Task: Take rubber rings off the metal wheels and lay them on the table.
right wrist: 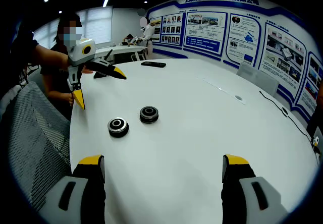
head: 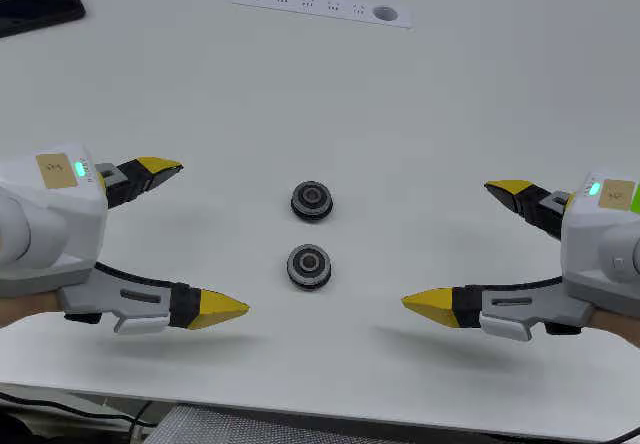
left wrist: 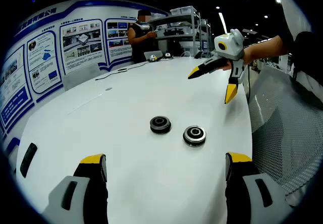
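Observation:
Two small metal wheels with black rubber rings lie flat on the white table: the far wheel and the near wheel. My left gripper hovers open to the left of them, yellow-tipped jaws spread wide. To their right hangs my right gripper, also open and holding nothing. Each gripper points inward at the wheels from some distance, touching neither. The right gripper appears across the table in the left gripper view, and the left gripper in the right gripper view.
A white power strip lies at the table's far side. A black phone rests at the far left corner. The near table edge runs just below the grippers. A mesh chair stands beside the table. People stand in the background.

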`<act>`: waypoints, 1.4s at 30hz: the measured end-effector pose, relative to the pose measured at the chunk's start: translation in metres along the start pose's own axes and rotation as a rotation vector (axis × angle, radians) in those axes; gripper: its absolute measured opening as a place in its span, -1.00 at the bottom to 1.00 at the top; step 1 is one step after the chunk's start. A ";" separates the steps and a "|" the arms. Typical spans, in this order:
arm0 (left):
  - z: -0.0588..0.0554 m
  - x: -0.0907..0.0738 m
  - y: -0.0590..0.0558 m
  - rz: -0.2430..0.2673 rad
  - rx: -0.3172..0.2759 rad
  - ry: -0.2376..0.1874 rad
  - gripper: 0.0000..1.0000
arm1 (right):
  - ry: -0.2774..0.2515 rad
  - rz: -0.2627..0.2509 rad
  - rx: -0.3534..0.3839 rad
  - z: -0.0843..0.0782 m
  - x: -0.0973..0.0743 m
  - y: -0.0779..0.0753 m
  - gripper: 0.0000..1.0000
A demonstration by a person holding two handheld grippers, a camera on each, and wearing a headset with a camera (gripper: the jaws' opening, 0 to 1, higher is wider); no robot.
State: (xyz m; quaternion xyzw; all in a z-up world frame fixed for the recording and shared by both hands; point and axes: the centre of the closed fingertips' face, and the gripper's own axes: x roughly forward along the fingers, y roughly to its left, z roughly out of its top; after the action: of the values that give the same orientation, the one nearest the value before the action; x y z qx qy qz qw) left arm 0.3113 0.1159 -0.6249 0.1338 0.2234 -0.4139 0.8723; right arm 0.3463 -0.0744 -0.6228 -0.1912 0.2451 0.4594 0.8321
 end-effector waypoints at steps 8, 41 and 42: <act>-0.004 -0.001 -0.003 -0.010 0.034 0.029 1.00 | -0.003 -0.015 0.017 0.000 -0.003 -0.006 0.96; -0.009 -0.007 -0.001 -0.008 0.060 0.053 1.00 | 0.027 -0.006 0.049 -0.015 -0.005 0.005 0.92; -0.009 -0.006 -0.001 -0.008 0.059 0.053 1.00 | 0.028 -0.005 0.049 -0.016 -0.005 0.006 0.92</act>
State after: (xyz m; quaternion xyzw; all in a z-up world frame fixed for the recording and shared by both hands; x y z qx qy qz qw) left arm 0.3043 0.1230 -0.6292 0.1698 0.2347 -0.4201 0.8600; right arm 0.3357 -0.0833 -0.6334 -0.1776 0.2674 0.4484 0.8342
